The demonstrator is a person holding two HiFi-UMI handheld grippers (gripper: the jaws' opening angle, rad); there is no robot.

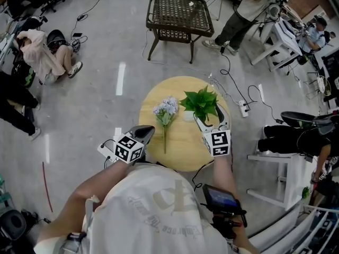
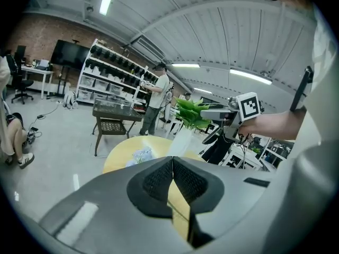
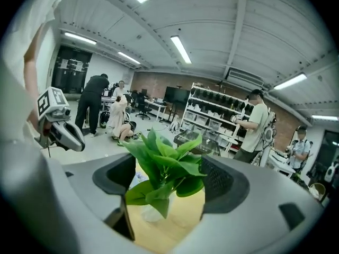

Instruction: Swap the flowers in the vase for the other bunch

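Yellow round wooden table top (image 1: 177,152), carrying one small pale translucent vase (image 1: 189,116) near its middle. Contents of vase: bunch of broad green leaves (image 1: 201,103), upright, stems in the vase. Left of the vase, lying flat with its stem toward the person: pale lilac flower bunch (image 1: 166,110), apart from the vase. Right gripper (image 1: 211,115): jaws spread wide, one on either side of the green leaves above the vase, pads not pressing; nothing held. Left gripper (image 1: 145,134): jaws closed together, empty, at the table rim, left of the vase and nearer the person. Progress, as judged: nothing swapped yet; the green bunch is to be lifted out, then the lilac bunch goes in. Clearance: bare top all round the vase; the table edge lies near it on the right, with a white power strip (image 1: 244,108) on the floor beyond; dark brown wicker side table (image 1: 177,12) well beyond the vase.
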